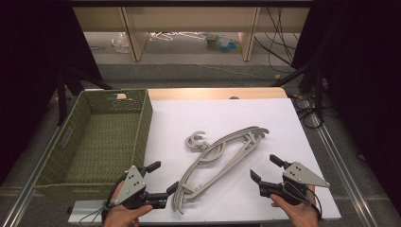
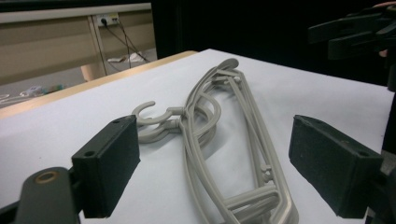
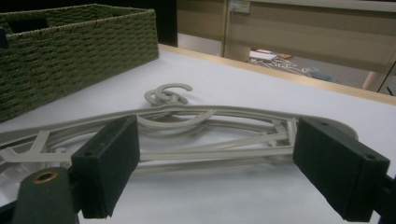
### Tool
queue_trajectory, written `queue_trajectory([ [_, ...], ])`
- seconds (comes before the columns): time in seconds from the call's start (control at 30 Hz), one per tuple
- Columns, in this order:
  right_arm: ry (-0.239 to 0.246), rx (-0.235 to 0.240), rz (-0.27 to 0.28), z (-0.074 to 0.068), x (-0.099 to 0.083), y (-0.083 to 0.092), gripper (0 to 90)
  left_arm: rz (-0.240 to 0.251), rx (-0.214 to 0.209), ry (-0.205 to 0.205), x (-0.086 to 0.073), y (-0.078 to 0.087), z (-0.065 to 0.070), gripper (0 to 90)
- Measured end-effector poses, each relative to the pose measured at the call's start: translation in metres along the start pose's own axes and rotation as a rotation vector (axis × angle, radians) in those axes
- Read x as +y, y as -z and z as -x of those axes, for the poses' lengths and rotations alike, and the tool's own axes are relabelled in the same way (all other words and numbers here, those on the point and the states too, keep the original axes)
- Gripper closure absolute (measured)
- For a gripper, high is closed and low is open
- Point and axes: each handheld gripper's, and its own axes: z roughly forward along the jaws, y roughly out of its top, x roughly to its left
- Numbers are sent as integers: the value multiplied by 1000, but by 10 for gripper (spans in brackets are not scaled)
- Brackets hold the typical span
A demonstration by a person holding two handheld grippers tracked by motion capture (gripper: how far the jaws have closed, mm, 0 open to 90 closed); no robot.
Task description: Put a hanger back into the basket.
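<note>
Green wicker basket sits at the table's left edge. Just beside its near corner, the left gripper hovers with jaws spread wide, gripping nothing. A stack of grey plastic hangers lies mid-table on white sheet. Right gripper, jaws likewise wide and empty, faces them.

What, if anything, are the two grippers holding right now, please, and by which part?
Nothing is held. The left gripper and right gripper are both open on either side of the grey hangers, which lie on the white table.
</note>
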Motion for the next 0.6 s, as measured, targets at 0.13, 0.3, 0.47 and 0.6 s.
queue_trajectory([
  [0.13,-1,-1,-2,0,0,0,157,-62,-8,13,6,-12,2,178],
  [0.3,-8,9,-7,-1,0,0,158,-167,-9,18,7,-33,12,209],
  [0.47,5,6,2,0,0,-1,161,-340,29,-49,8,-60,13,276],
  [0.6,8,21,-10,-1,0,-1,165,-430,47,-77,8,-88,2,341],
])
